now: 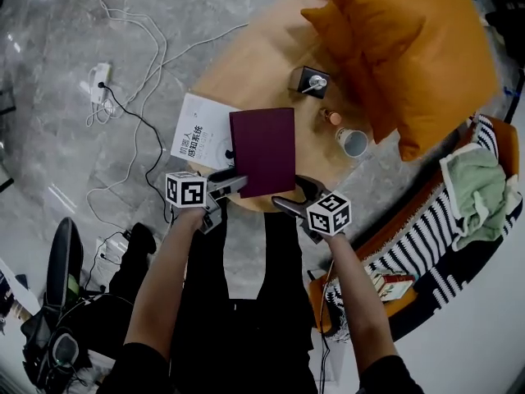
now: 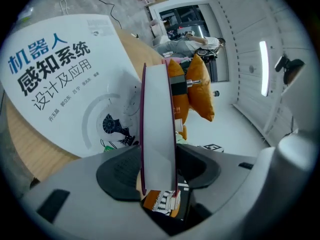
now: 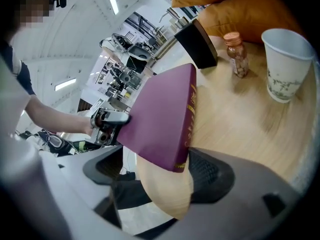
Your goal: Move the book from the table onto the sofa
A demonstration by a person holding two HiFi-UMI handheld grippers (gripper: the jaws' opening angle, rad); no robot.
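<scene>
In the left gripper (image 2: pixel 159 173): maroon book (image 1: pixel 262 150), clamped for lifting.
Right gripper (image 3: pixel 157 173) gapes wide at its corner, probably steadying it.

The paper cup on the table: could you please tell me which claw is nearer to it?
Right. The right claw is at the maroon book's corner on the paper cup's side; the left claw grips the book's opposite corner, farther away.

The place reads as a living-room mock-up inside a laboratory hall. A round wooden table (image 1: pixel 250 56), striped sofa (image 1: pixel 426 245) and orange cushion (image 1: pixel 410 56) stand on polished grey floor (image 1: pixel 49 146) strewn with cables (image 1: pixel 135 23). Equipment benches (image 3: pixel 125 59) stand beyond.
</scene>
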